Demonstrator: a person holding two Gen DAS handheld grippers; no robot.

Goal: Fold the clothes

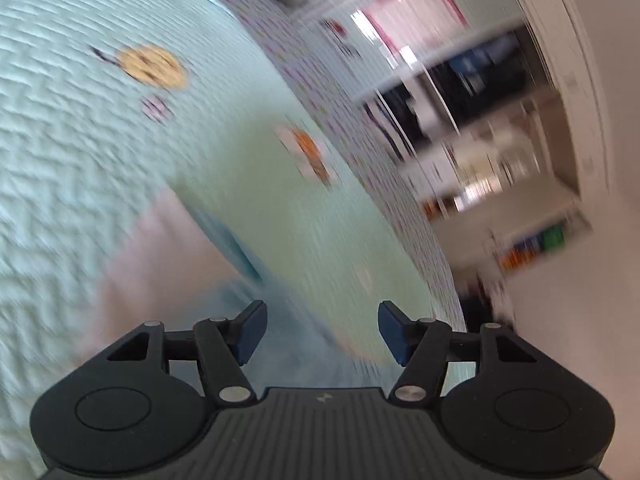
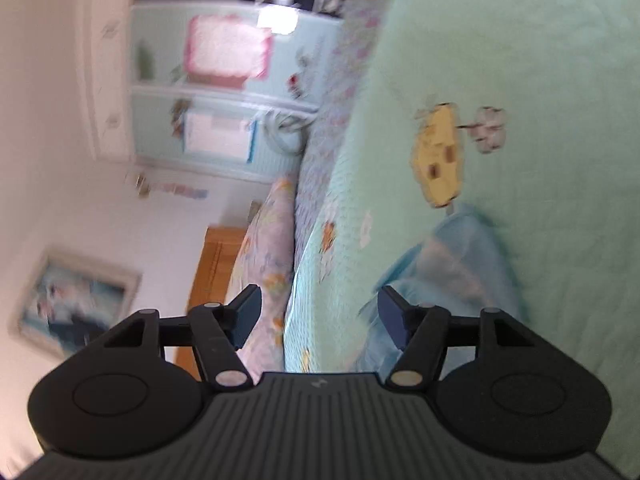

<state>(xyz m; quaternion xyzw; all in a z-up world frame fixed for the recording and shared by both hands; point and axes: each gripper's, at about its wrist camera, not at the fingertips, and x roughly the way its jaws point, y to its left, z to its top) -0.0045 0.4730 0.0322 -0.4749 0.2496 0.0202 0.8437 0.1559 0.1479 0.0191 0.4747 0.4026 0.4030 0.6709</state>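
A garment in pale pink and light blue (image 1: 160,264) lies on the mint green bedspread (image 1: 80,120), left of and just ahead of my left gripper (image 1: 322,330). That gripper stands open with nothing between its blue pads. In the right wrist view the light blue cloth (image 2: 460,272) lies on the bedspread (image 2: 540,60) ahead of and partly behind the right finger. My right gripper (image 2: 320,318) is open as well, with no cloth between its pads. Both views are tilted and blurred.
The bed's patterned side (image 1: 360,132) drops away to the right in the left view. Shelves (image 1: 480,128) stand beyond it. In the right view a floral pillow (image 2: 264,256), a wooden headboard (image 2: 212,276), a pale blue cabinet (image 2: 224,92) and a framed picture (image 2: 76,304) show.
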